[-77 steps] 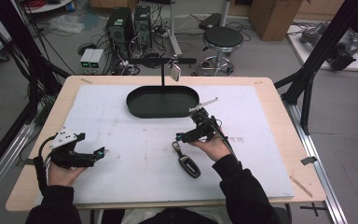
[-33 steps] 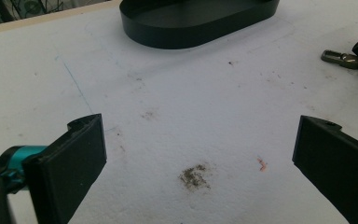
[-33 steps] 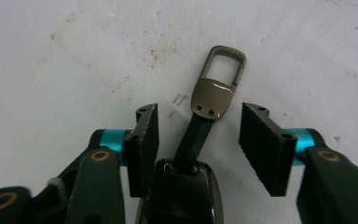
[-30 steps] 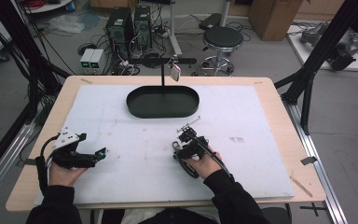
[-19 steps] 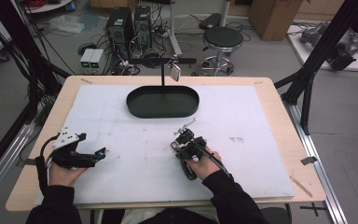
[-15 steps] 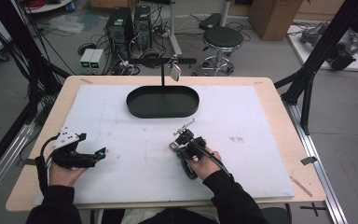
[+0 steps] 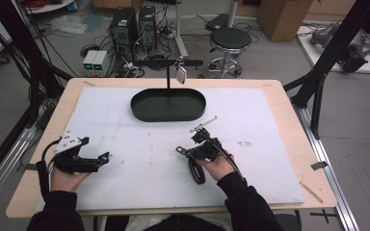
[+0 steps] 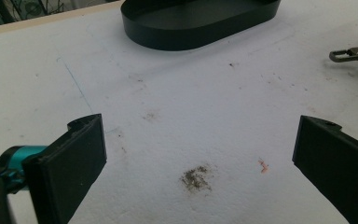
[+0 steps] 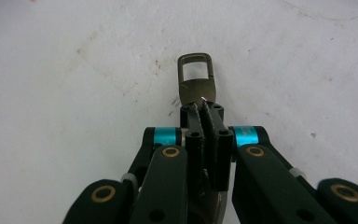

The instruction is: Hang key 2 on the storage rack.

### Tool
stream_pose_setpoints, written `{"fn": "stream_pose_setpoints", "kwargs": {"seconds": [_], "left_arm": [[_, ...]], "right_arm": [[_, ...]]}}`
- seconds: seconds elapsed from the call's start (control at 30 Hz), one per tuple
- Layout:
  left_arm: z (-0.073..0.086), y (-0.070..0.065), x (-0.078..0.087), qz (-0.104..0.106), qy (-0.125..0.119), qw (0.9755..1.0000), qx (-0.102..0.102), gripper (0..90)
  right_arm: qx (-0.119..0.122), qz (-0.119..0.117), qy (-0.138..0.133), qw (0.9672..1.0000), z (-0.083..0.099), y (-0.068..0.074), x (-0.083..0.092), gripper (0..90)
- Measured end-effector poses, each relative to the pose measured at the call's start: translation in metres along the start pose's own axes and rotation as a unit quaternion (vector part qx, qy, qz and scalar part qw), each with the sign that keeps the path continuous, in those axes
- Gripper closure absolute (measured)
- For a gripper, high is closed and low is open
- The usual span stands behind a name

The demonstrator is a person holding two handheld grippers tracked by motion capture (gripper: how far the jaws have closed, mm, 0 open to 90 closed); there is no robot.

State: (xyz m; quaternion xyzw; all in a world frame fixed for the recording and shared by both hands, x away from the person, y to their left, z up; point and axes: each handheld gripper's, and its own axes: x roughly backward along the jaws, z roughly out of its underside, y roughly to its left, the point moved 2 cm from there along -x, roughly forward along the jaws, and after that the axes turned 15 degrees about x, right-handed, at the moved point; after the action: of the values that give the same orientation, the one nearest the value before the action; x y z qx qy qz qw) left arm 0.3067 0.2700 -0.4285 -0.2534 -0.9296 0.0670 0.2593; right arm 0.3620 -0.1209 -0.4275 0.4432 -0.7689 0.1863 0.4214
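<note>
Right tool [image 9: 201, 109] has just pinched the key fob's metal clasp [image 9: 196, 79]; left tool [image 8: 191, 154] spread.

the right gripper [image 7: 189, 153], low over the white mat [image 7: 139, 159], has just clamped its jaws tight; the left gripper [image 7: 101, 158] rests on that mat, jaws wide apart.

Black oval tray [image 7: 139, 108] on white mat [image 7: 270, 159]
</note>
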Motion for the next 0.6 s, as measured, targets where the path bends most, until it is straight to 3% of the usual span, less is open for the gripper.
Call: {"fn": "stream_pose_setpoints", "kwargs": {"seconds": [0.07,0.33,0.6], "left_arm": [[0.0,0.0,0.0,0.0,0.001,1.0,0.0,3.2],[0.0,0.0,-0.001,-0.001,0.001,1.0,0.001,3.2],[0.0,0.0,-0.002,0.0,0.003,1.0,-0.002,3.1]], "right_arm": [[-0.008,-0.008,-0.009,0.9999,0.0,-0.002,0.003,88.0],[-0.005,-0.019,-0.046,0.9988,-0.003,-0.011,0.024,87.9],[-0.004,-0.019,-0.081,0.9965,-0.01,-0.02,0.047,87.9]]}}
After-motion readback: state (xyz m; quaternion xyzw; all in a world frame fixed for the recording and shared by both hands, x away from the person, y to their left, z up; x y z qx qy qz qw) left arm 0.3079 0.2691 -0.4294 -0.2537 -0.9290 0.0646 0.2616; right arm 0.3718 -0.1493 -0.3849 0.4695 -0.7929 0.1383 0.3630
